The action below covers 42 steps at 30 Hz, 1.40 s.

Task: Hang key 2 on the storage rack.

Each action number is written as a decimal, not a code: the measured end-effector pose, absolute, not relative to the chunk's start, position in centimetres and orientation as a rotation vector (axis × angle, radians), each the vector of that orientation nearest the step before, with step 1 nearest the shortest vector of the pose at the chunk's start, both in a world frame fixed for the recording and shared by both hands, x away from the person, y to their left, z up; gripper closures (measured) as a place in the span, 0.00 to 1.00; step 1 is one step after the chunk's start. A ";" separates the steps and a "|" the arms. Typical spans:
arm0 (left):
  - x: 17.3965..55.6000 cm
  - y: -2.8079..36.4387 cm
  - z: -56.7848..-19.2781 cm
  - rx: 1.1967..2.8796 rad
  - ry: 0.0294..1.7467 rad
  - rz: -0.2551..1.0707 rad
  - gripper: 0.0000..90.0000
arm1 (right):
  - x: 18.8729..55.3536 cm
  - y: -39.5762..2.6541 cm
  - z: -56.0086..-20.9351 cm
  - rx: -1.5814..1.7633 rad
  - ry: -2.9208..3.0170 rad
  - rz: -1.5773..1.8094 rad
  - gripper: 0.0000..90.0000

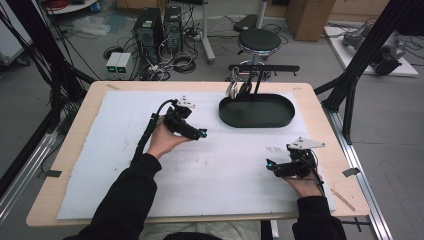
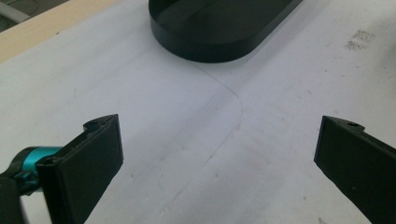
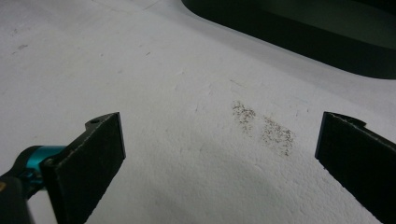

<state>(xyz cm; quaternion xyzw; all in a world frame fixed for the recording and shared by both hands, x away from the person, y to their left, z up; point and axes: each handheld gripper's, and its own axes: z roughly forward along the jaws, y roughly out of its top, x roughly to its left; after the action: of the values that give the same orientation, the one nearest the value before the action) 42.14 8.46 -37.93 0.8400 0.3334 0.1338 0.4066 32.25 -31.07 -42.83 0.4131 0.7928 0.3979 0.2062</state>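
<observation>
Both pairs of black fingers [image 2: 88,158] stand spread wide with nothing between them, over the white foam sheet [image 1: 100,165]. Left gripper [image 2: 218,154] hovers near the black oval plastic tray [image 1: 256,111], the tray's far end cut off in its view. Right gripper [image 3: 219,156] sits just short of the tray, beside a grey speckled smudge [image 3: 264,128]. Bare sheet lies open around both.

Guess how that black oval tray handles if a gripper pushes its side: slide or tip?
The tray is low, wide and flat-bottomed, so it would probably slide, not tip. It looks rigid, likely keeping its shape. The white mat looks slightly rough, so it may drag somewhat.
</observation>
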 end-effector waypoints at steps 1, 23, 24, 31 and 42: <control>42.0 8.8 -38.0 2.122 0.844 0.335 0.02 | 32.3 -31.1 -42.8 1.150 2.209 1.108 0.01; 37.6 16.1 -40.0 2.054 0.942 0.408 0.02 | 32.4 -30.8 -42.9 1.144 2.217 1.092 0.01; 37.3 16.4 -40.0 2.058 0.941 0.412 0.02 | 32.4 -30.8 -42.9 1.142 2.218 1.090 0.01; 35.8 18.5 -40.1 2.033 0.943 0.430 0.02 | 32.3 -30.8 -42.9 1.144 2.219 1.090 0.01; 32.6 21.9 -40.6 1.948 0.886 0.508 0.02 | 32.2 -30.6 -43.0 1.130 2.231 1.084 0.01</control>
<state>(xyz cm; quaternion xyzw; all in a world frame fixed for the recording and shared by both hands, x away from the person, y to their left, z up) 32.57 21.86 -40.65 0.7892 0.3591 0.2058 0.4538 32.24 -30.60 -43.04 0.4056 0.8010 0.3890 0.2065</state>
